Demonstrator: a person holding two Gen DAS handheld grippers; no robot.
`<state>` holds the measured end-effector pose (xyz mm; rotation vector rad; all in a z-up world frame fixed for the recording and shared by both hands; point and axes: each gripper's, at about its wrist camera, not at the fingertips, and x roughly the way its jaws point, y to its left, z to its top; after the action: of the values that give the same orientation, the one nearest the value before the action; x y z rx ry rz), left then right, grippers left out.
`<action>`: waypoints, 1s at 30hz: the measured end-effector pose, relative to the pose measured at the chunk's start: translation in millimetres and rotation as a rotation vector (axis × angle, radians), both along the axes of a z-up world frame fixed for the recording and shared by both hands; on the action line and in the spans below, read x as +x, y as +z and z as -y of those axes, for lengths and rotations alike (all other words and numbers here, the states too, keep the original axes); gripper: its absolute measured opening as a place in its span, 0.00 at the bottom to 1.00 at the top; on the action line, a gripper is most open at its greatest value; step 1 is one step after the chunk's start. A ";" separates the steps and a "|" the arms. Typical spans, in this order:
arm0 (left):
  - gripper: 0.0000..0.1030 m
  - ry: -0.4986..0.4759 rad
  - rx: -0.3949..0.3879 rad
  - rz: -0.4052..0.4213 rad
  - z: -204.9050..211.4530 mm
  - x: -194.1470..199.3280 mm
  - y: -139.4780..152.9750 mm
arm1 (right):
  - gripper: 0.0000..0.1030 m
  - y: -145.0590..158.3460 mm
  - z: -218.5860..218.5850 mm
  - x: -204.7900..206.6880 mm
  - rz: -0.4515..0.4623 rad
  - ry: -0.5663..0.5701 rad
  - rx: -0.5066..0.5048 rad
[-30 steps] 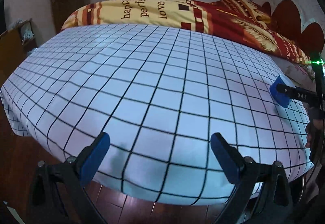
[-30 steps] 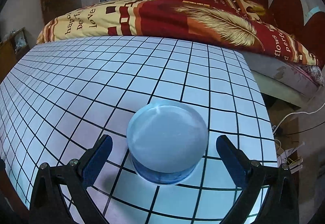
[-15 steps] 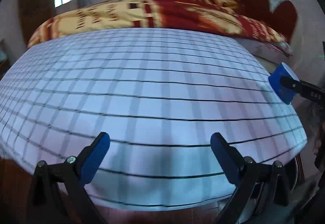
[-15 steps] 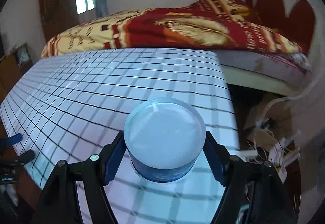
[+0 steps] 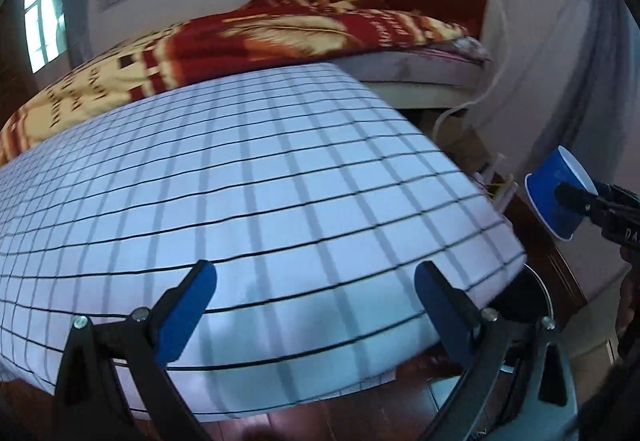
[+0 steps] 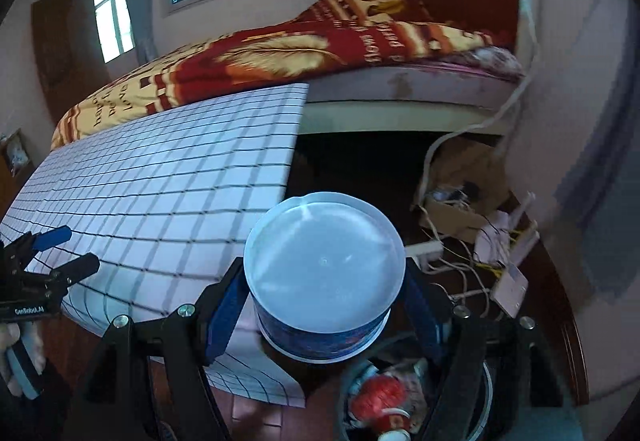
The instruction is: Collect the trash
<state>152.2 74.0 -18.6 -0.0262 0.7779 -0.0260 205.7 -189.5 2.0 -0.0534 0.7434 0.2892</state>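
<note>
Since a second ago the right gripper [image 6: 326, 317] has closed in on the blue paper cup [image 6: 322, 281], lifted it off the checked tablecloth [image 6: 160, 193] and swung it past the table's right end. Both views have slid that way too: the headboard and the bed's side now fill the upper right.

Right now the cup is clamped between the blue pads [image 6: 226, 315], rim facing the camera, white inside showing. It hangs off the table's corner, with a round bin [image 6: 486, 385] at about 5 o'clock of it, below. Red and white rubbish [image 6: 378, 401] lies inside that bin.

In the left wrist view the same cup sits out at 3 o'clock, tilted, gripped from the right by black fingers.

The left gripper [image 5: 316, 305] stands wide, nothing between its pads, hovering at the tablecloth's near edge. A dark bin rim peeks past the cloth at 4 o'clock.

A cardboard box [image 6: 460, 197] and tangled white cables [image 6: 460, 269] lie on the floor by the bed.
</note>
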 end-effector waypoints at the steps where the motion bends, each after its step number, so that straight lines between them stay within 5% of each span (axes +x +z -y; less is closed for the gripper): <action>1: 0.97 -0.017 0.006 -0.001 9.4 0.6 -0.1 | 0.74 -1.9 11.3 -3.8 -0.005 -0.013 0.005; 11: 0.97 -0.180 0.015 -0.024 98.1 -1.4 -5.9 | 0.74 -52.5 100.3 -40.2 -0.118 -0.140 -0.016; 22: 0.97 -0.283 0.037 -0.075 159.8 -14.3 -23.6 | 0.74 -112.7 122.0 -46.8 -0.253 -0.132 -0.054; 23: 0.97 -0.284 0.043 -0.080 162.0 -15.0 -25.1 | 0.76 -122.4 120.2 -41.0 -0.278 -0.132 -0.081; 24: 0.97 -0.285 0.047 -0.083 163.9 -15.9 -26.2 | 0.98 -129.9 119.7 -37.8 -0.303 -0.137 -0.097; 30: 0.97 -0.274 0.048 -0.059 161.8 -23.3 -16.5 | 1.00 -119.3 116.6 -54.9 -0.287 -0.193 -0.143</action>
<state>128.9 -87.9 -35.2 0.1257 0.8359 -0.2673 150.8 -306.1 -117.3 -0.0755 1.0468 0.0586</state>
